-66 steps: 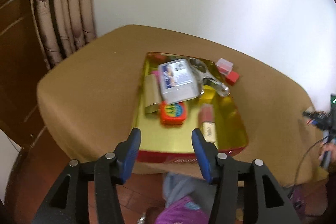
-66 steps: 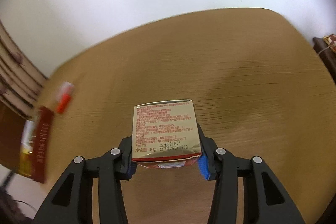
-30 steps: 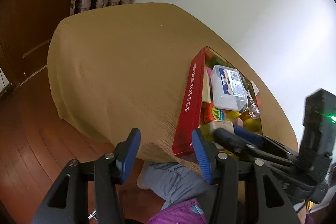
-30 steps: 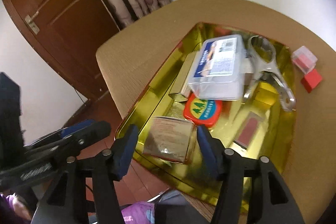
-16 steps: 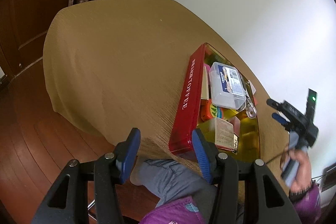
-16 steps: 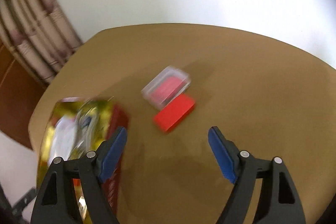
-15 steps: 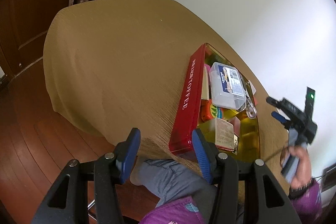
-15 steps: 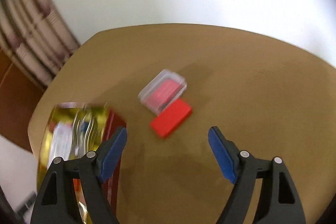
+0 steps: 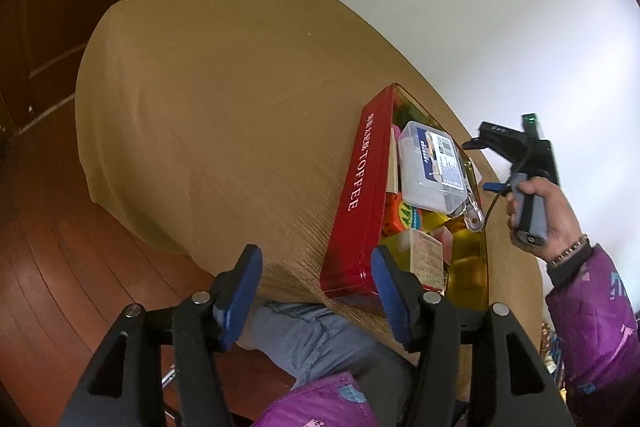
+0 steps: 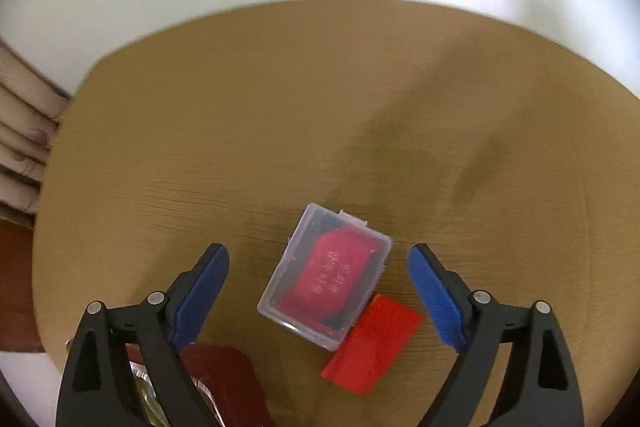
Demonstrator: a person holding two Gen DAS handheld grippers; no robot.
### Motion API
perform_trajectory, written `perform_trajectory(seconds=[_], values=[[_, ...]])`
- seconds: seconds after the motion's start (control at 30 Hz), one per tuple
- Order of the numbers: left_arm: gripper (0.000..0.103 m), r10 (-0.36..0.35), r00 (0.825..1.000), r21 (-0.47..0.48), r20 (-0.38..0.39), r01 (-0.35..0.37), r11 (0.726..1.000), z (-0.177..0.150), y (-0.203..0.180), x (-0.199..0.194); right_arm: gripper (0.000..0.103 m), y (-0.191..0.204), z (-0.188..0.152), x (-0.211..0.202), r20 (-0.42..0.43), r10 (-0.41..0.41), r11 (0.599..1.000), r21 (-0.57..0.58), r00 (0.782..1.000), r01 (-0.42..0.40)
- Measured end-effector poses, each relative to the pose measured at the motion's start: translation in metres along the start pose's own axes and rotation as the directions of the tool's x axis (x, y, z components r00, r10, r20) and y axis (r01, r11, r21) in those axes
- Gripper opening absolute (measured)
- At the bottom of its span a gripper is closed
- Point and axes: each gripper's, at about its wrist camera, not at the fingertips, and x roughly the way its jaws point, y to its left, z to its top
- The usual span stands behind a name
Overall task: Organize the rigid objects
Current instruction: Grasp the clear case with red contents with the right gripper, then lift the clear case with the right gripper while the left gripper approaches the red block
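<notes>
- Left gripper (image 9: 316,277): fingers spread, empty, held off the near edge of the table (image 9: 224,99)
- Tin (image 9: 360,195): red, on the table, holding a clear case (image 9: 430,167), gold box (image 9: 420,255) and other items
- Right gripper (image 10: 318,291): fingers spread wide, empty, above a clear box (image 10: 326,283) touching a red block (image 10: 372,343) on the table

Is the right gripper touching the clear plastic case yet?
Apart. Right wrist view: right gripper is open, bare tablecloth showing between each fingertip and clear case.
</notes>
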Motion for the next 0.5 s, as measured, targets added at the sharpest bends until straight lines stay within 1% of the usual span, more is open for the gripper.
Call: perform_trajectory(seconds=[0.03, 0.1, 0.17, 0.2, 0.23, 0.27, 0.33, 0.4, 0.5], values=[[0.06, -0.006, 1.0, -0.008, -0.005, 0.006, 1.0, 0.001, 0.002, 0.001, 0.09, 0.001, 0.001, 0.006, -0.014, 0.027, 0.999, 0.021, 1.0, -0.027], [0.06, -0.017, 1.0, -0.026, -0.014, 0.016, 1.0, 0.002, 0.005, 0.002, 0.089, 0.005, 0.002, 0.014, -0.023, 0.022, 0.999, 0.031, 0.999, -0.021], [0.061, -0.026, 0.999, -0.045, -0.02, 0.025, 0.999, 0.003, 0.009, 0.002, 0.082, 0.002, 0.0, 0.016, -0.017, 0.014, 1.0, 0.023, 1.0, -0.014], [0.062, -0.029, 0.999, -0.054, -0.023, 0.028, 0.998, 0.003, 0.011, 0.003, 0.075, 0.004, -0.001, 0.014, 0.0, -0.004, 1.0, 0.01, 1.0, 0.004], [0.062, -0.026, 0.999, -0.063, -0.027, 0.024, 0.998, 0.004, 0.013, 0.003, 0.053, 0.009, 0.0, 0.013, 0.018, -0.045, 0.999, -0.022, 0.999, 0.046], [0.062, -0.015, 0.999, -0.068, -0.037, 0.013, 0.998, 0.004, 0.015, 0.005, 0.05, 0.01, 0.0, 0.012, 0.029, -0.056, 0.997, -0.044, 0.998, 0.057], [0.062, -0.008, 0.998, -0.091, -0.069, 0.001, 0.996, 0.004, 0.02, 0.011, 0.049, 0.009, 0.002, 0.012, 0.03, -0.036, 0.996, -0.077, 0.999, 0.038], [0.062, -0.02, 0.995, -0.122, -0.096, 0.009, 0.992, 0.004, 0.026, 0.016, 0.049, 0.007, 0.003, 0.011, 0.031, -0.034, 0.993, -0.111, 0.999, 0.038], [0.062, -0.022, 0.995, -0.143, -0.093, 0.009, 0.99, 0.003, 0.029, 0.015, 0.048, -0.003, 0.006, 0.002, 0.052, -0.003, 0.993, -0.117, 0.999, 0.009]])
